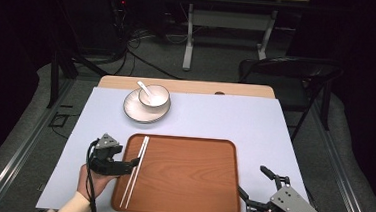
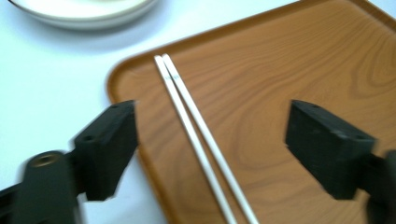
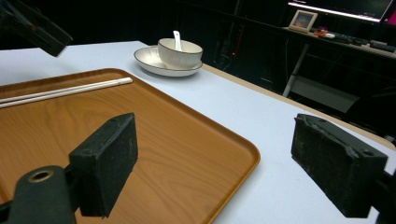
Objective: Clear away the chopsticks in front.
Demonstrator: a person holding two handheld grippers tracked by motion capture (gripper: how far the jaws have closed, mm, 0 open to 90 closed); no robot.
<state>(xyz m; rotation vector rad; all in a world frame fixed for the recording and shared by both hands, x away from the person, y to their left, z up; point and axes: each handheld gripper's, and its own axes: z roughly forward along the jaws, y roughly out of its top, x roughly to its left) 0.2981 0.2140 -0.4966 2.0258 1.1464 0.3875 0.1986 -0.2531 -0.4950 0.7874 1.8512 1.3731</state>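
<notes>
A wooden tray (image 1: 186, 176) lies on the worktop (image 1: 255, 125). Two white chopsticks (image 1: 136, 171) lie side by side on the tray, near its left edge. The left hand-held gripper (image 1: 133, 163) is right at that edge, with its jaws spread wide on either side of the chopsticks and, as far as the blurry left gripper view shows, not touching them. The right hand-held gripper (image 1: 253, 188) is beside the tray's near right corner, jaws wide apart and holding nothing. Past the tray's far left corner, a bowl (image 1: 154, 98) with a spoon (image 1: 144, 87) in it sits on a plate (image 1: 134, 111).
</notes>
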